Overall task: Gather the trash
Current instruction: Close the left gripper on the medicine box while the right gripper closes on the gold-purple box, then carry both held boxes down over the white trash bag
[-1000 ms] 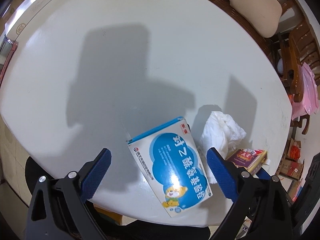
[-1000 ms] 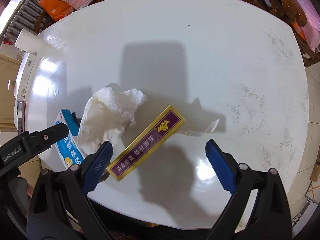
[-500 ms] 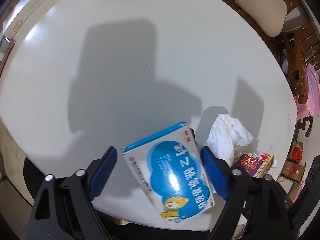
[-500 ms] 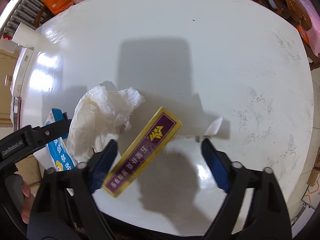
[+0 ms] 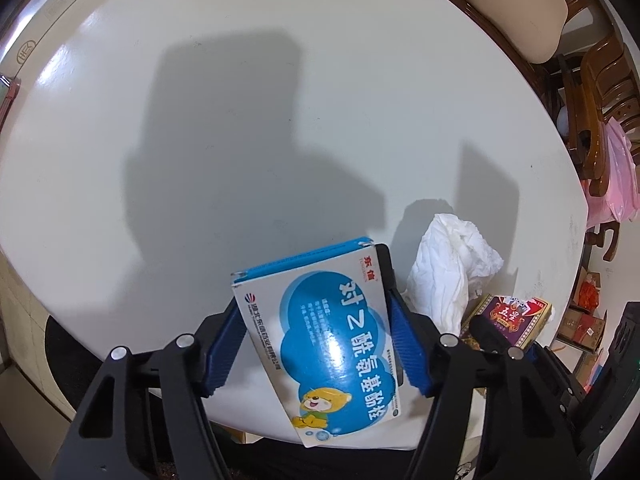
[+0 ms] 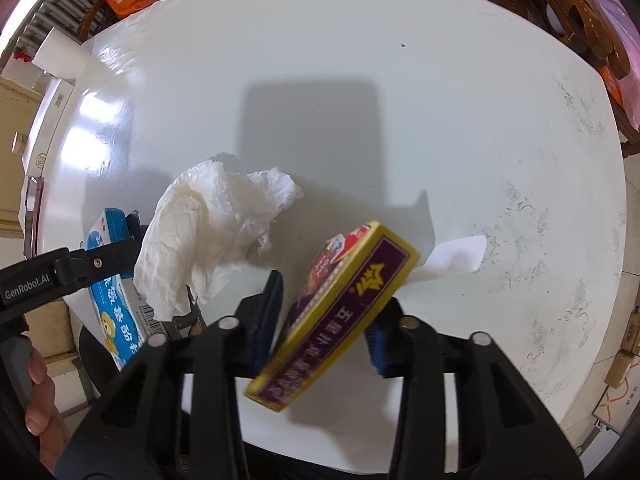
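Trash pinched near the table's (image 6: 400, 92) front edge: left gripper (image 5: 316, 322) clamps blue box (image 5: 328, 340), right gripper (image 6: 326, 320) yellow-purple box (image 6: 340, 308), best lifted level.

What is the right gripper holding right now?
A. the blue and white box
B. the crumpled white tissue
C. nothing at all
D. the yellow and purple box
D: in the right wrist view the right gripper has its blue fingers pressed on both sides of the yellow and purple box, which is tilted up off the white table.
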Available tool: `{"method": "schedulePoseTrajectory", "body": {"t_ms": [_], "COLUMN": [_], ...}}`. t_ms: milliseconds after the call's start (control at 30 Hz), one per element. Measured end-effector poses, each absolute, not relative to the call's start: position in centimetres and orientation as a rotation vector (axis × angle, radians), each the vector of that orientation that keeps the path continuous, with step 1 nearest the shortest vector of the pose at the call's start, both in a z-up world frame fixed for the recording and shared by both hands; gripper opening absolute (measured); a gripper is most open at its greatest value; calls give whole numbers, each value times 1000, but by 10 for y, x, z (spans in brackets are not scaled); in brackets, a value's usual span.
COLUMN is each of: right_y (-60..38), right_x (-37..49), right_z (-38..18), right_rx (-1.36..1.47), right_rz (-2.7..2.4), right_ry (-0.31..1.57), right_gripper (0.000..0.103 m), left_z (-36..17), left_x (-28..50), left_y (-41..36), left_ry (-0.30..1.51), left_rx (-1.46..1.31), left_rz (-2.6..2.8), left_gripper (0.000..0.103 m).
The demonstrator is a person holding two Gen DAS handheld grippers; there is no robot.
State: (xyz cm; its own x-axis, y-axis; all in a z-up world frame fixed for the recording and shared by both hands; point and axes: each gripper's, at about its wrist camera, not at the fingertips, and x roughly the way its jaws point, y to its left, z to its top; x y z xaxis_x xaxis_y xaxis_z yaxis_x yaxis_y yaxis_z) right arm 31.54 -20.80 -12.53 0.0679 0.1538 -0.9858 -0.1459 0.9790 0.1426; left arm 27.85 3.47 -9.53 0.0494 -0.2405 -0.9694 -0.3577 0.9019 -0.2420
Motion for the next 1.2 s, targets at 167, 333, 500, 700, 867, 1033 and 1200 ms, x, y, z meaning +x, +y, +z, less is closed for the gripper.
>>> {"method": "schedulePoseTrajectory", "body": {"t_ms": [167,333,500,700,867,1033,1200], "right_y": [-209,-211,-205,-197,-200,-199,-191], "right_x": [311,304,299,295,287,277,256], "right_z": [-125,-119,-111,-107,-100,-87,-72], "right_rx": [-16,-54,-70,-69,-73,-84,-104], "right_rz": [229,218,214,215,217,219,226], "right_ry": [1478,1454,1439,1431,1421,1393,1360], "right_gripper": [20,20,20,20,20,20,20], "left_z": [-91,-85,-80,-74,-60,-45,-38], "left_x": [276,280,280,284,281,272,261], "left_y": [29,25,19,6,1,-1,-12], "left_ry": [1539,1535,1524,1514,1488,1460,1435], "left_rx": [-451,-422,-364,-316,-274,-229,-176], "left_rz": [76,47,26,-1,-30,-56,-99], "left_gripper": [64,64,63,62,62,62,62]}}
